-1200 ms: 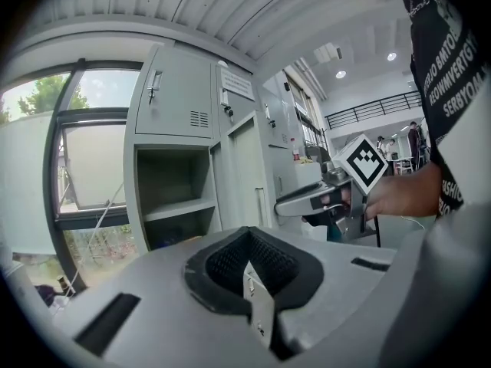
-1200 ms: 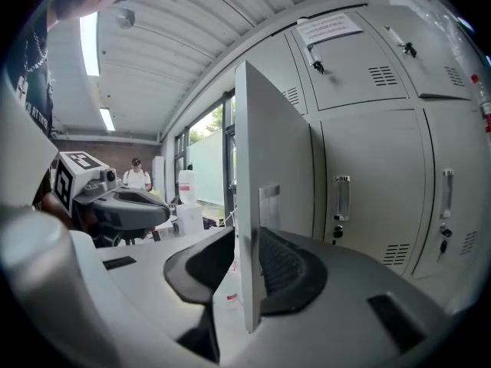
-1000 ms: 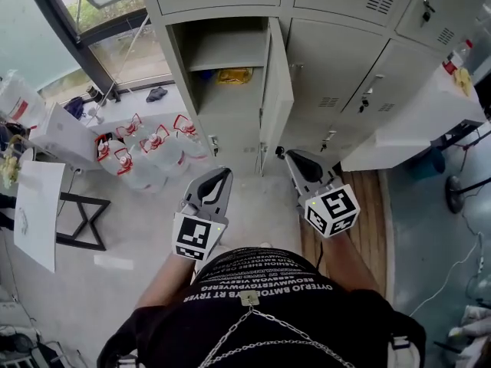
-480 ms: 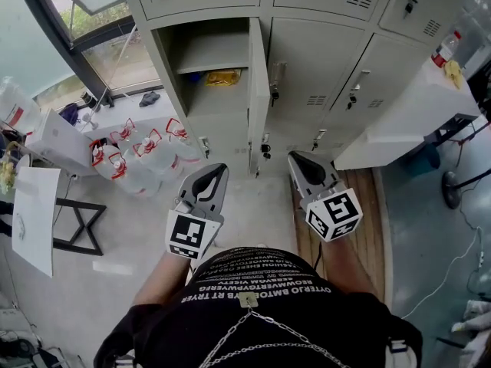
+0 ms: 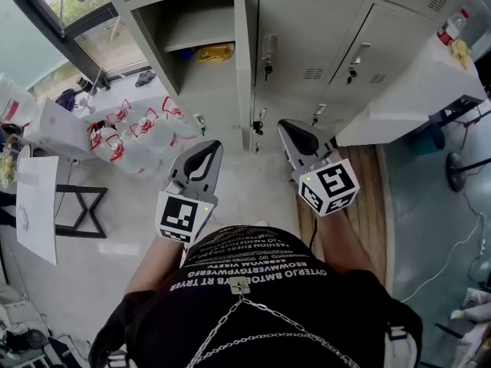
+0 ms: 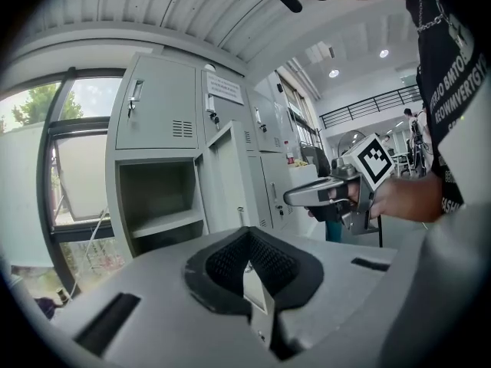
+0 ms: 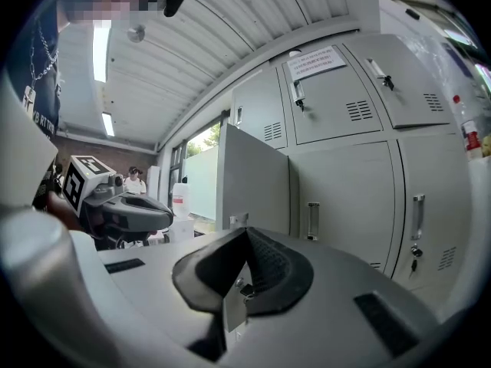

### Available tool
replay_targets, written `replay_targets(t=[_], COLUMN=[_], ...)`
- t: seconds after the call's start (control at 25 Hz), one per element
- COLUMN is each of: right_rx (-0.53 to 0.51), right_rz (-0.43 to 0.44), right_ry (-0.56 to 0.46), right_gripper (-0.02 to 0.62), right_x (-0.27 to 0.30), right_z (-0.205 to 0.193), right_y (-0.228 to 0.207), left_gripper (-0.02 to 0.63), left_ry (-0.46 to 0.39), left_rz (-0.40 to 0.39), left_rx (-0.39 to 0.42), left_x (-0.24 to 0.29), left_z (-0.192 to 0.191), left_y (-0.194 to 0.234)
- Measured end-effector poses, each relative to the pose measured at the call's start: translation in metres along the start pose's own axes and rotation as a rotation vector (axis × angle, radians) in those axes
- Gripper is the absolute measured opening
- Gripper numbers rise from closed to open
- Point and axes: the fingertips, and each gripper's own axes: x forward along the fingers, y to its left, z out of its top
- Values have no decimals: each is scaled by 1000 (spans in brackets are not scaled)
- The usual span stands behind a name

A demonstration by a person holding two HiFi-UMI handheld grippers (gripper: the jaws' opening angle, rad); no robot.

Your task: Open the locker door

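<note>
1. Left gripper [image 5: 210, 147] and right gripper [image 5: 286, 126], matte grey plastic, are both clenched and empty, their textured black pads [image 6: 268, 261] pressed together.
2. Flat pale-grey sheet-metal locker door [image 5: 244, 60] stands open at twelve o'clock, apart from both.

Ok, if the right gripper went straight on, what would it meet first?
Probably the open locker door, at its free edge near the latch; the right gripper lines up with it, though depth is unclear.
</note>
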Motion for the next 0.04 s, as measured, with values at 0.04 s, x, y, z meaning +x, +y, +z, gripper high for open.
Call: replay_targets(t=[0.04], right_rx=[-1], right_rz=[5], right_ry=[-5], right_gripper=[-3], right_x=[4], right_z=[0], right_y=[-2], left_gripper=[-2], left_ry=[1], left_rz=[5], left_rx=[4], left_x=[2], left_z=[0], left_y=[2])
